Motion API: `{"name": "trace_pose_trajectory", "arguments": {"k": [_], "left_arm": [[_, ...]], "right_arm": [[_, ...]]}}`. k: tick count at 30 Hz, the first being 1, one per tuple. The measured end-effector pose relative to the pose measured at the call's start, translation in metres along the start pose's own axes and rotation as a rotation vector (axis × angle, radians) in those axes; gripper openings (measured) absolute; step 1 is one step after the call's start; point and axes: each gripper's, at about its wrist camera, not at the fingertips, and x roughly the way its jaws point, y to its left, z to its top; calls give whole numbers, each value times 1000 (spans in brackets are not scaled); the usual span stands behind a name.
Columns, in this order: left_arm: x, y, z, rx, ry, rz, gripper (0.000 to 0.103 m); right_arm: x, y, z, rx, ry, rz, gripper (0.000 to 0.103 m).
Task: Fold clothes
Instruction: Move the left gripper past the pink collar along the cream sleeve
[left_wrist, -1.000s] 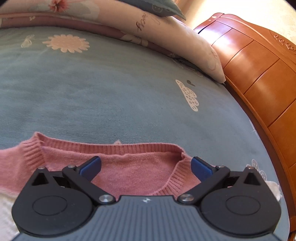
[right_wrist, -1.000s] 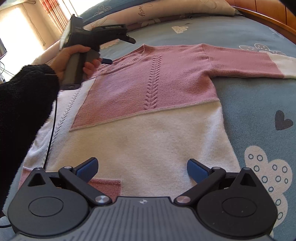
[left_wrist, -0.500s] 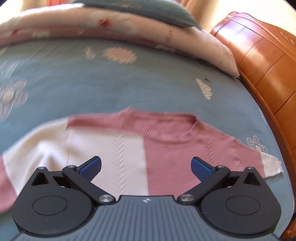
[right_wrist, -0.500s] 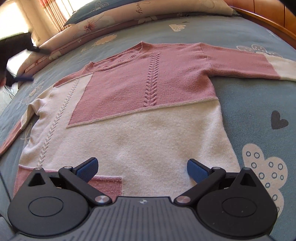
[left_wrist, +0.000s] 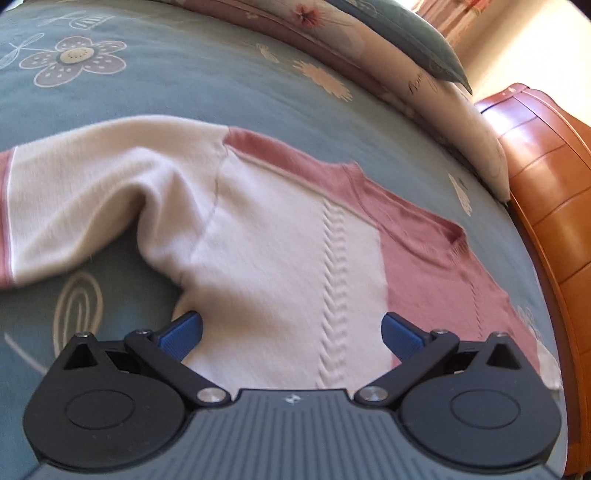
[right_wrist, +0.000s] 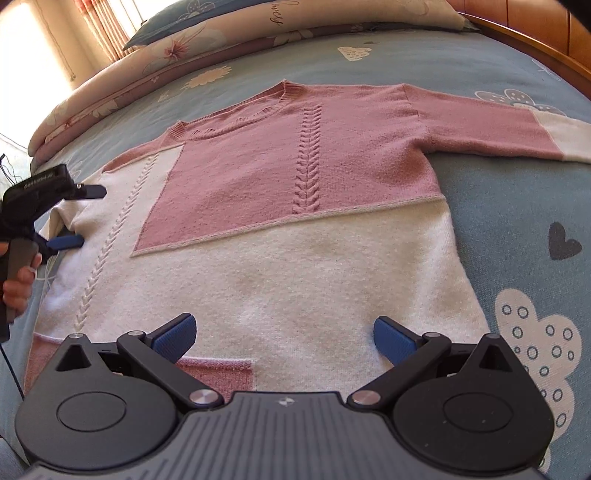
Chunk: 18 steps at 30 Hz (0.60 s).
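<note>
Sweater (right_wrist: 280, 236): pink and cream, flat on bed (right_wrist: 517, 229). Left tool (left_wrist: 291, 328), right tool (right_wrist: 284, 336): both spread wide, grasping nothing.

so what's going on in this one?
A person with a handheld gripper in each hand is setting up to fold a pink and cream sweater laid flat, front up, on a blue floral bedspread. The left gripper is open at the sweater's edge by the cream sleeve, nothing pinched yet. The right gripper hovers open over the hem. No fold has been made.
</note>
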Motion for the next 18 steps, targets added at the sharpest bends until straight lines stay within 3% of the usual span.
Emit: {"name": "trace_pose_trajectory", "arguments": {"k": [5,10,14,18], "left_arm": [[-29,-4,-8,14,-23,-41,102],[-60,0,-54,26,44,-101,102],[-60,12,-85,39,49,-71,102],[-68,16,-103,95,-20,-91,102]], "right_arm": [[-2,-3,1,12,0,13,103],[-3,-2,0,18,1,19,103],[-3,-2,-1,18,1,14,103],[-2,0,-2,11,2,-1,103]]}}
